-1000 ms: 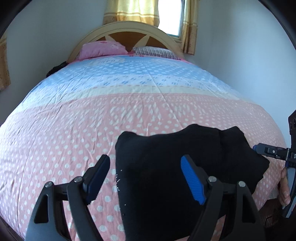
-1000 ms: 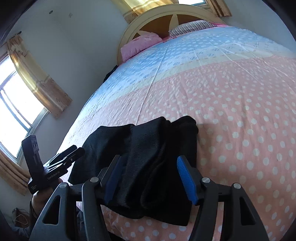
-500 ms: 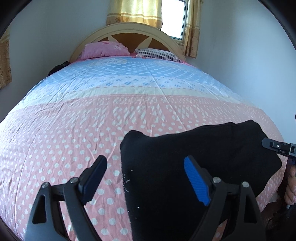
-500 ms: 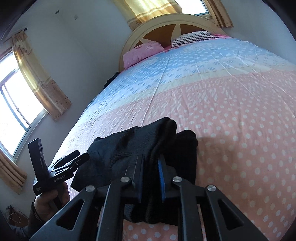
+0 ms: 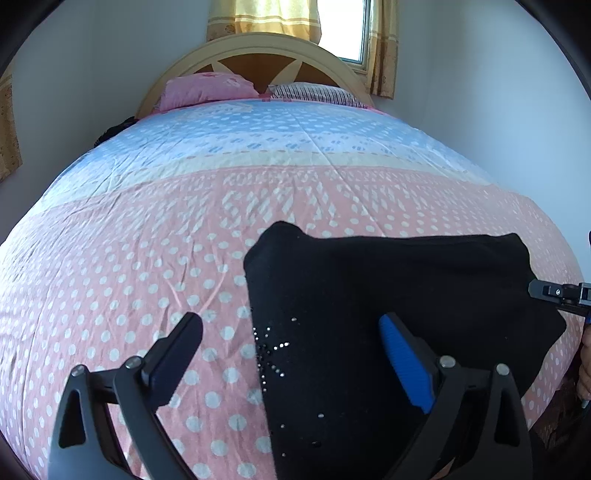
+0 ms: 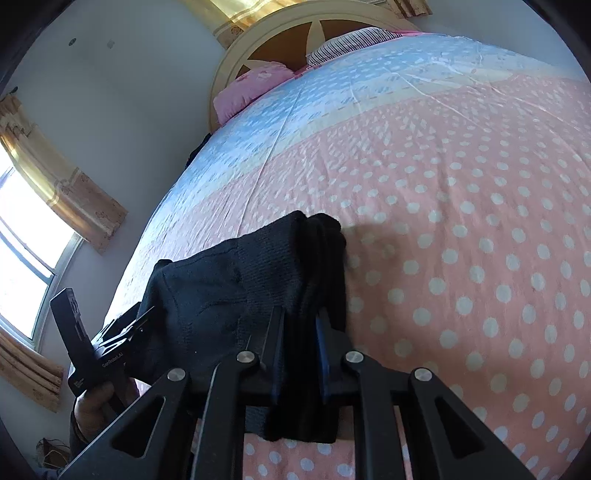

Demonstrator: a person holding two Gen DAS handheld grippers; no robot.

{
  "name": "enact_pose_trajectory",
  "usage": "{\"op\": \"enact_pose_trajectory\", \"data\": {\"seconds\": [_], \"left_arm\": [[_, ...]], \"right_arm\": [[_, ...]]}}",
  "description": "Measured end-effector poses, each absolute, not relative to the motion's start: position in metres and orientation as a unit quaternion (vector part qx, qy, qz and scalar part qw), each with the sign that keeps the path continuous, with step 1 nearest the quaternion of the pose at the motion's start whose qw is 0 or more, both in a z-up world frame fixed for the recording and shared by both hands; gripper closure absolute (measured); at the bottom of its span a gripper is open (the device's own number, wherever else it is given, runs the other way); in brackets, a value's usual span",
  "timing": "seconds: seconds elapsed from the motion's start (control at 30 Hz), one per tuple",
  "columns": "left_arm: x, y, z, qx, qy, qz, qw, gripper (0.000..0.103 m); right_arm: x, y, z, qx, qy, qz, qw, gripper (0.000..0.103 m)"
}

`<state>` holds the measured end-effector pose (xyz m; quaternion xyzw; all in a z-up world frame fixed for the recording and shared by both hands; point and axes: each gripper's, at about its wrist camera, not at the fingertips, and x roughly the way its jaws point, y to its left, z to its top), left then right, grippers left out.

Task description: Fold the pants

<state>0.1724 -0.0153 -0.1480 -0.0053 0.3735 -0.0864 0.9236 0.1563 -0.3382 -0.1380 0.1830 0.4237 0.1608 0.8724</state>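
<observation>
The black pants [image 5: 388,295] lay bunched in a partly folded heap at the foot end of the bed [image 5: 184,229], well away from the headboard [image 5: 258,55]. The right tool [image 6: 299,325] was clamped on a thick bundle of the fabric's edge, its jaws drawn narrow around several layers, while the left tool [image 5: 291,332] stood wide apart and gripped nothing, one finger over the bedspread and the other over the cloth. The step in hand looked like a gather-and-lift of one end so that it could be carried across for a fold; the fold itself seemed not yet done, as the cloth was lumpy and uneven. The next move probably called for the left tool to close on the free corner nearest the headboard, so both ends could be drawn taut and laid flat without the layers slipping. The soft knit would likely sag and slide if held at one point only. The bed wore a spotted pink and blue cover, lightly creased. Against the headboard rested a pink pillow [image 5: 207,88] and a striped pillow [image 5: 314,94]. Above the headboard hung yellow curtains [image 5: 266,18] at a window, and plain pale walls stood on both sides of it.
</observation>
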Motion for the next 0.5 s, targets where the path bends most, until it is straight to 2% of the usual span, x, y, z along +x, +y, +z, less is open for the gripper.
{"op": "enact_pose_trajectory", "data": {"seconds": [0.03,0.1,0.27,0.37,0.5], "left_arm": [[0.173,-0.016,-0.148,-0.004,0.375,-0.088,0.923,0.004],[0.173,-0.017,-0.148,-0.002,0.374,-0.089,0.923,0.004],[0.173,-0.020,-0.149,-0.001,0.379,-0.095,0.921,0.004],[0.173,-0.020,-0.149,0.000,0.379,-0.095,0.921,0.004],[0.173,-0.020,-0.149,0.001,0.380,-0.097,0.920,0.004]], "right_arm": [[0.155,-0.337,-0.131,0.167,0.415,0.144,0.883,0.069],[0.154,-0.332,-0.115,0.142,0.385,0.123,0.904,0.065],[0.167,-0.302,-0.083,0.114,0.330,0.182,0.919,0.065],[0.187,-0.284,-0.091,0.107,0.351,0.234,0.900,0.065],[0.213,-0.287,-0.122,0.090,0.410,0.174,0.891,0.065]]}}
